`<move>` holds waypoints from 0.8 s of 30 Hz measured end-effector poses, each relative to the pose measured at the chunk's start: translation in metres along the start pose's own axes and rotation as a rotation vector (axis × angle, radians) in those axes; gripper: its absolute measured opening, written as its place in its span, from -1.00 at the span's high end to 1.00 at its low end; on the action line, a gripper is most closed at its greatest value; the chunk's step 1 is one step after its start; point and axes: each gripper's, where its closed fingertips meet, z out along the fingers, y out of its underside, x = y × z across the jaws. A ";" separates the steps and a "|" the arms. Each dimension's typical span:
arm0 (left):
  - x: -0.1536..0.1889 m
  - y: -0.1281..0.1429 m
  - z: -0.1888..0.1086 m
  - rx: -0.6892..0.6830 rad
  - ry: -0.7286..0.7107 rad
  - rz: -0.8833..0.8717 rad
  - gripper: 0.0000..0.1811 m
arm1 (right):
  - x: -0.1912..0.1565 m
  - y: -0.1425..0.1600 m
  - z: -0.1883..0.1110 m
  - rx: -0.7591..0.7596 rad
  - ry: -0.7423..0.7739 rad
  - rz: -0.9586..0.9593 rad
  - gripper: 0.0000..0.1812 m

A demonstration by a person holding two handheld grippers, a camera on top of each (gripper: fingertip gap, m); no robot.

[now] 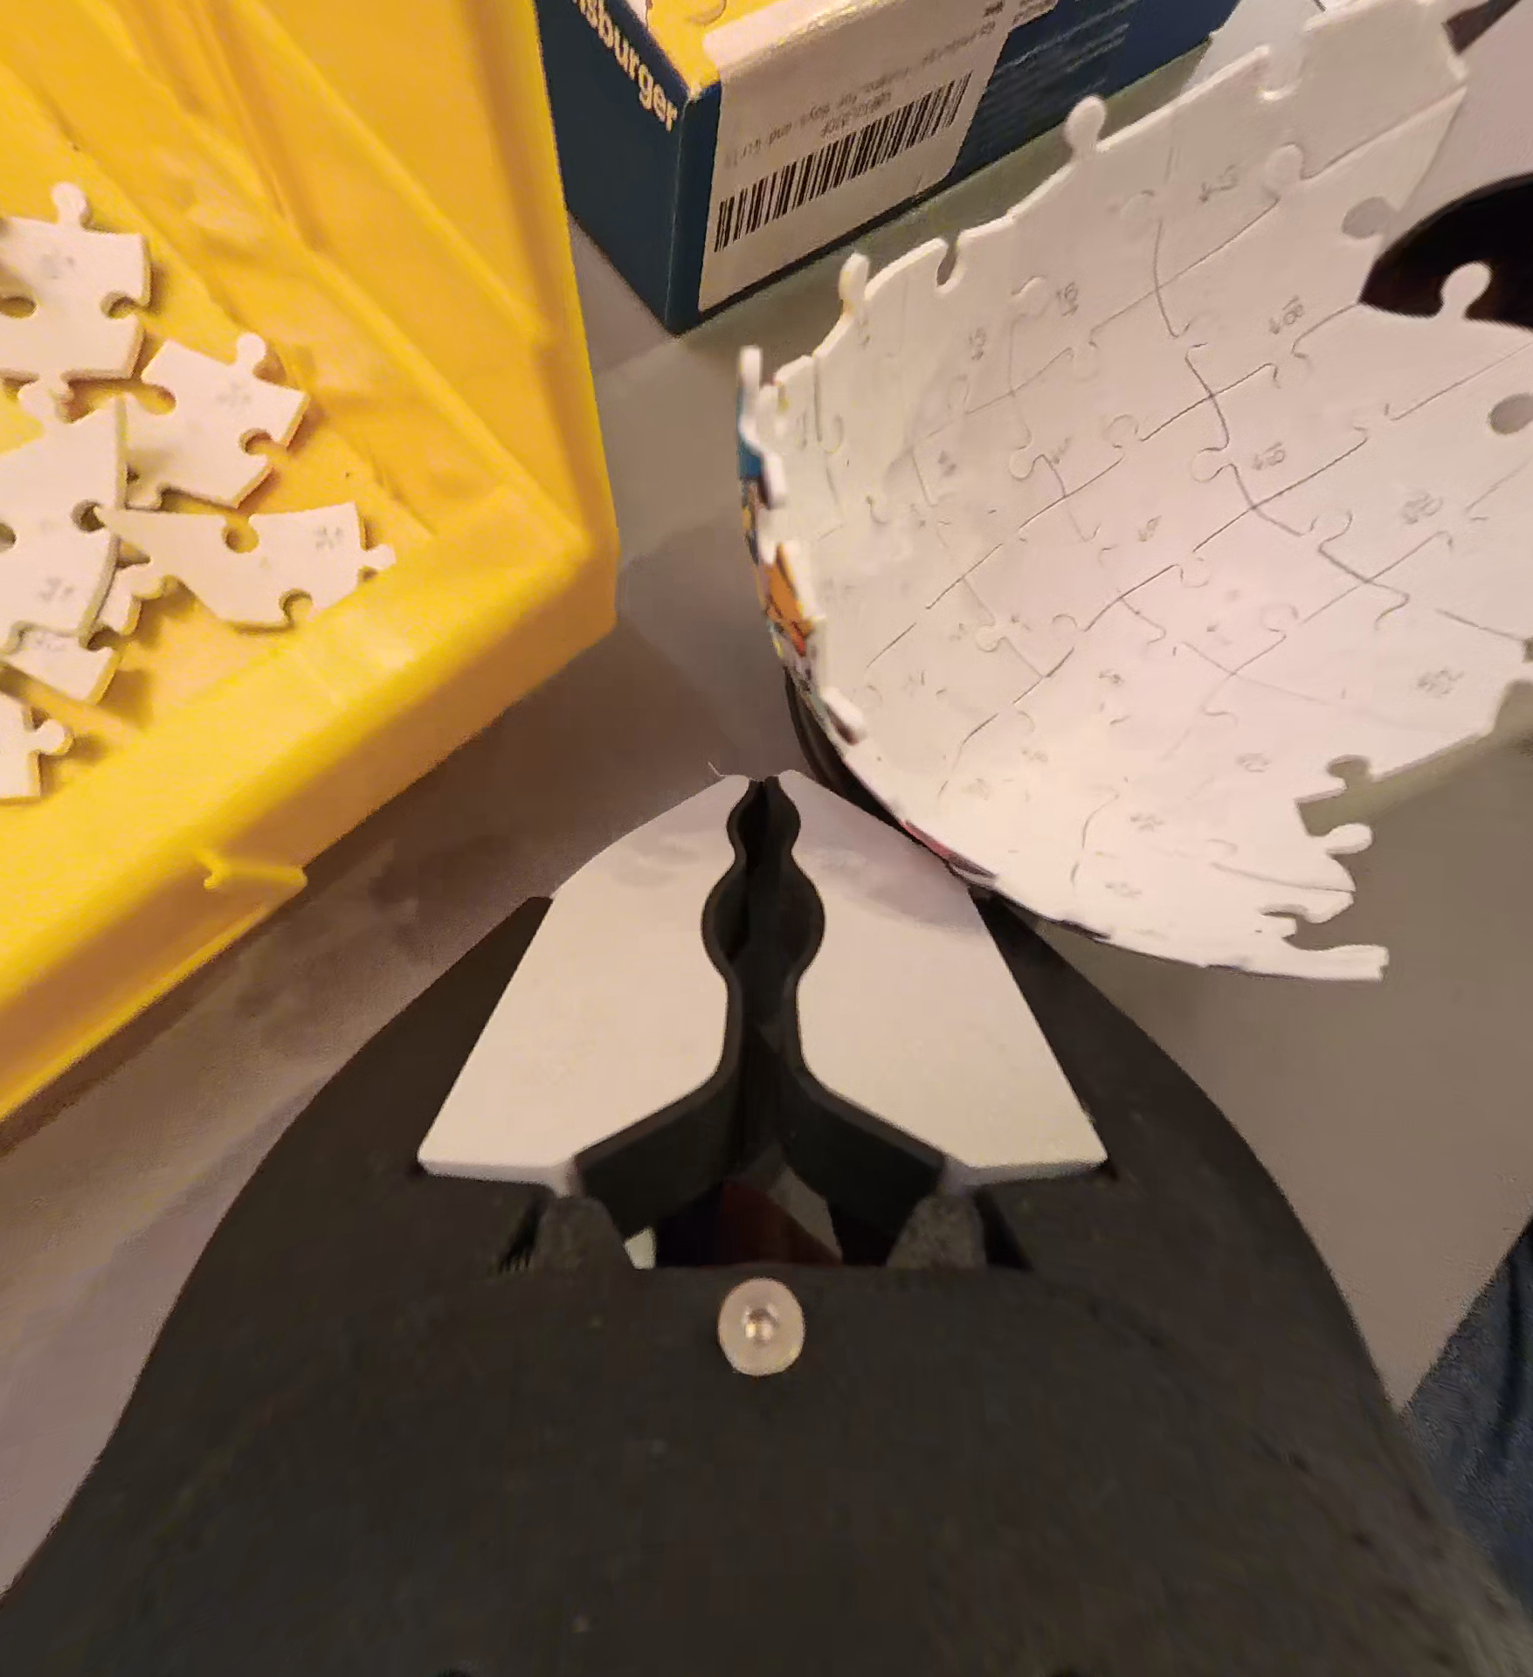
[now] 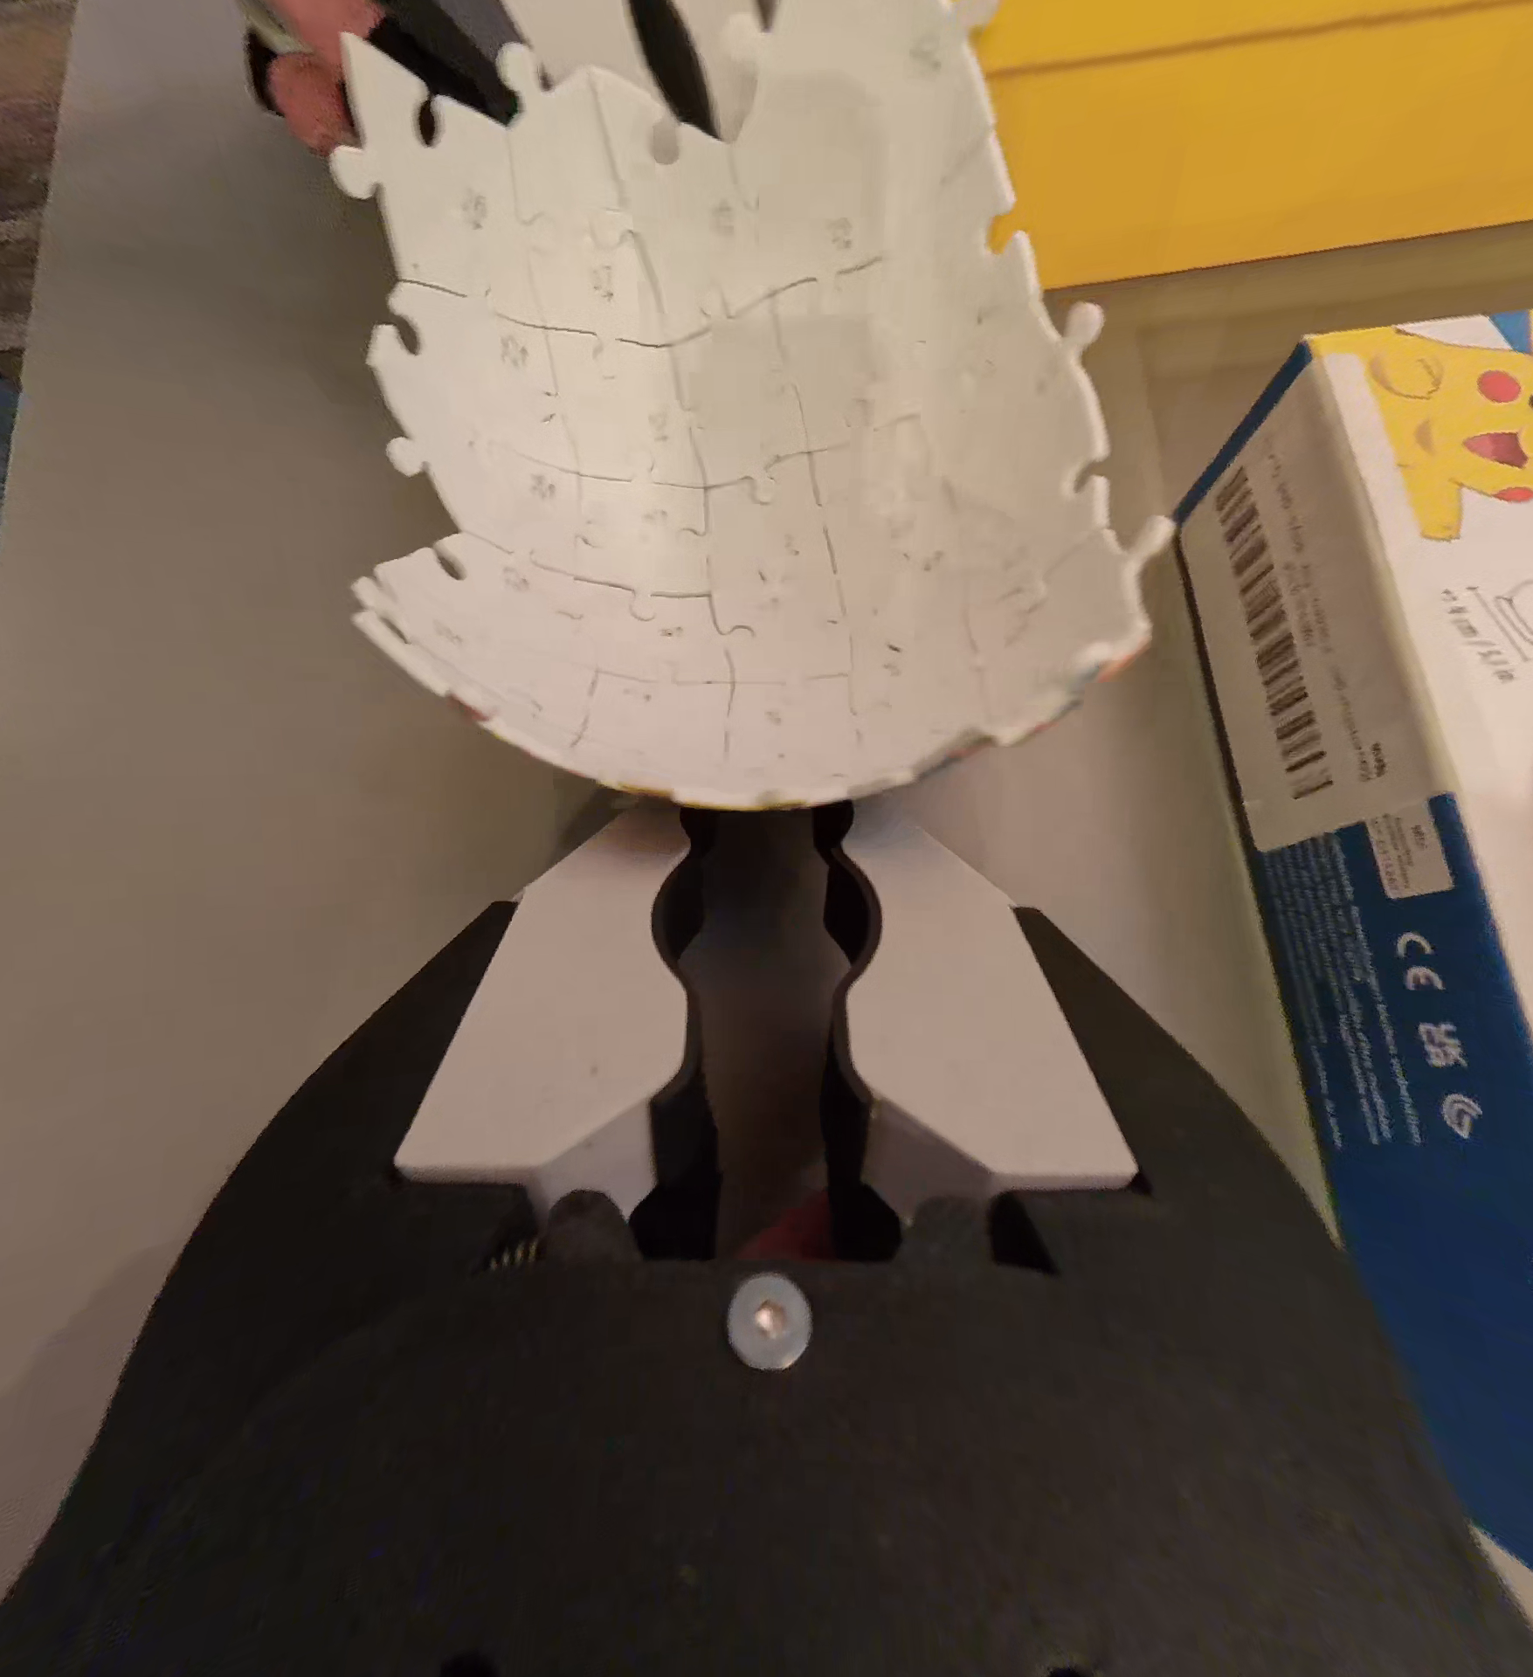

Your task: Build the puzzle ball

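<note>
Tabletop (image 2: pixel 200 635): puzzle ball (image 2: pixel 744 472) beyond right gripper (image 2: pixel 767 821)

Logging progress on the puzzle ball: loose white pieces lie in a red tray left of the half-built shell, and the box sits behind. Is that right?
One detail is off: the tray is yellow, not red. The left wrist view shows the loose white pieces lying in it, left of the half-built shell, with the box behind.

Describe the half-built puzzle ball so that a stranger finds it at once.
Start from the yellow tray of loose pieces. Beside it, before the blue box, is the half-built puzzle ball. Only it is a curved white shell of joined pieces with a jagged rim.
</note>
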 end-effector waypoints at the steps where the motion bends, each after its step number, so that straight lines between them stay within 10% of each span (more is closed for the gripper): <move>1: 0.000 -0.001 0.001 0.001 0.007 0.011 1.00 | -0.002 0.000 0.000 -0.001 0.000 -0.015 0.79; 24: -0.004 0.008 -0.023 0.028 0.034 -0.031 0.92 | -0.002 0.020 -0.023 0.003 0.014 0.025 0.78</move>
